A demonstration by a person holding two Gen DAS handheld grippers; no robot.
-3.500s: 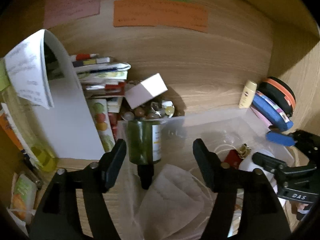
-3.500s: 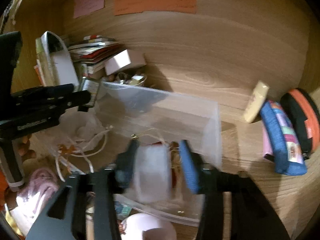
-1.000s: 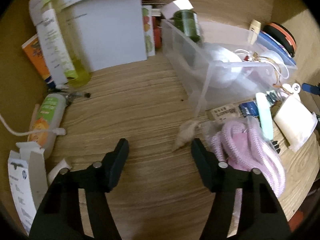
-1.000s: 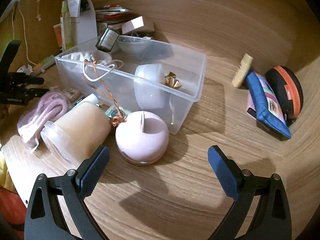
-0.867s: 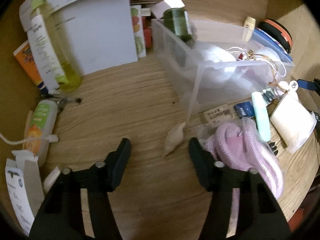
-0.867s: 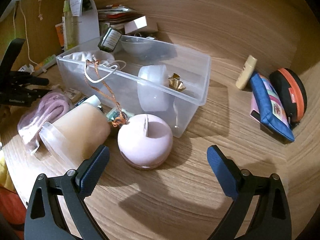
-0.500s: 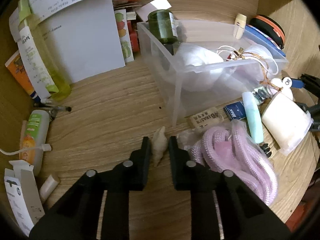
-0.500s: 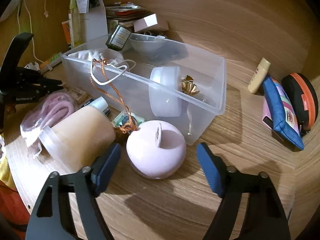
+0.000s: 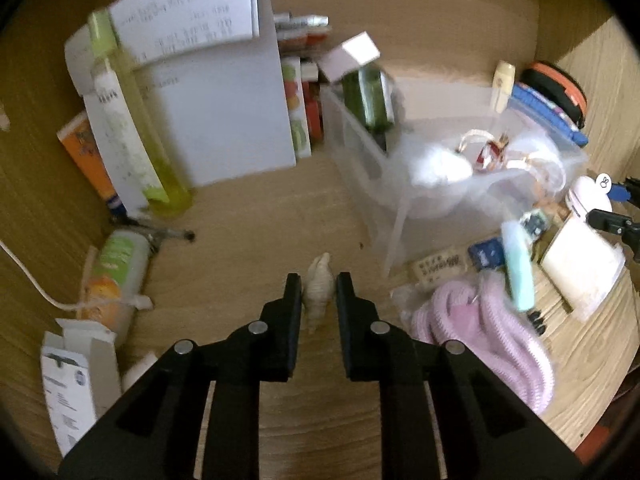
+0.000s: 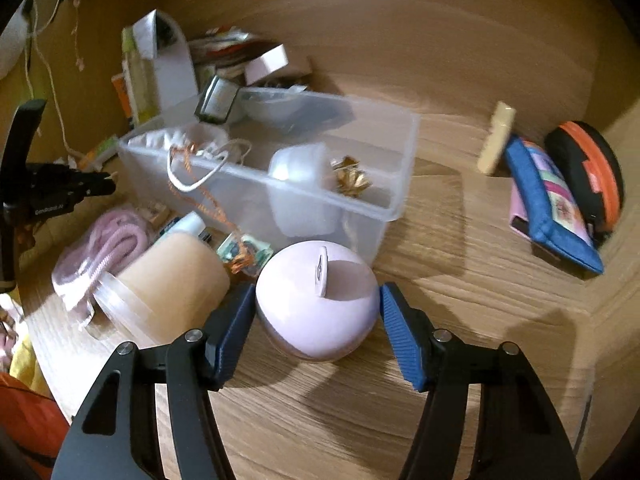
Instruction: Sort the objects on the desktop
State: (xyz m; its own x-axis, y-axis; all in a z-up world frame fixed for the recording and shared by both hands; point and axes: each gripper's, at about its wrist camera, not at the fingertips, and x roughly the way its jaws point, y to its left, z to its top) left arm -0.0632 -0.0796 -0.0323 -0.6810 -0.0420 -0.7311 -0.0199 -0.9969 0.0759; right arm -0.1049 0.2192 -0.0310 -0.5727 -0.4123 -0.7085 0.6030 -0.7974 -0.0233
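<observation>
- The clear plastic bin (image 10: pixel 394 184) sits on the wooden desk (image 10: pixel 460 280), already holding several items.
- The right gripper (image 10: pixel 318 330) clamps the pale pink round case (image 10: pixel 316 300) just in front of the bin.
- The left gripper (image 9: pixel 318 296) pinches a small cream seashell (image 9: pixel 319 286) above the desk, near the bin's corner.

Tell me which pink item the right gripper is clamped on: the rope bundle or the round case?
The round pink case. The right gripper has its blue pads on both its sides; the pink rope bundle lies untouched further left, beside the cream jar.
</observation>
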